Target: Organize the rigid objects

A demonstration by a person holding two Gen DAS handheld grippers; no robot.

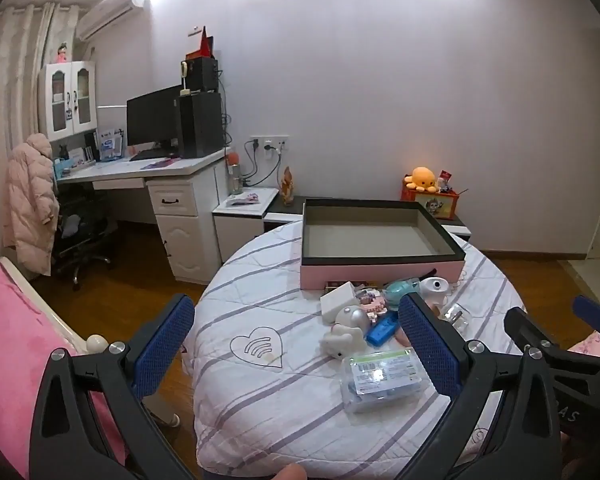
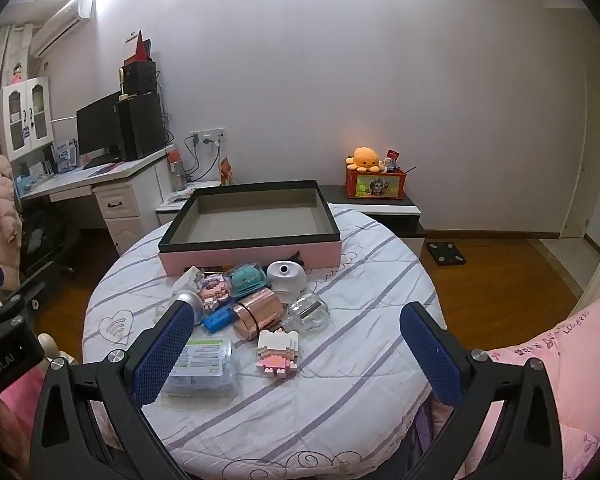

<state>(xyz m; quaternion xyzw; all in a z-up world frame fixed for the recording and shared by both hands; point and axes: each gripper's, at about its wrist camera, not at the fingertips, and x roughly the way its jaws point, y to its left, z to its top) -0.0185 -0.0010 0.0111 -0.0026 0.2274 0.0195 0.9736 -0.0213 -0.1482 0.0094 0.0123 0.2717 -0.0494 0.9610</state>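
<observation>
White desk (image 1: 140, 170), wooden floor (image 2: 496, 280)

box (image 2: 250, 220) open on top; clutter (image 2: 256, 304) blocks front; right cloth (image 2: 380, 280) free.

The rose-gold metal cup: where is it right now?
In the right wrist view the rose-gold cup lies on its side mid-table, between the blue toy and the glass jar, behind the pink block figure.
</observation>
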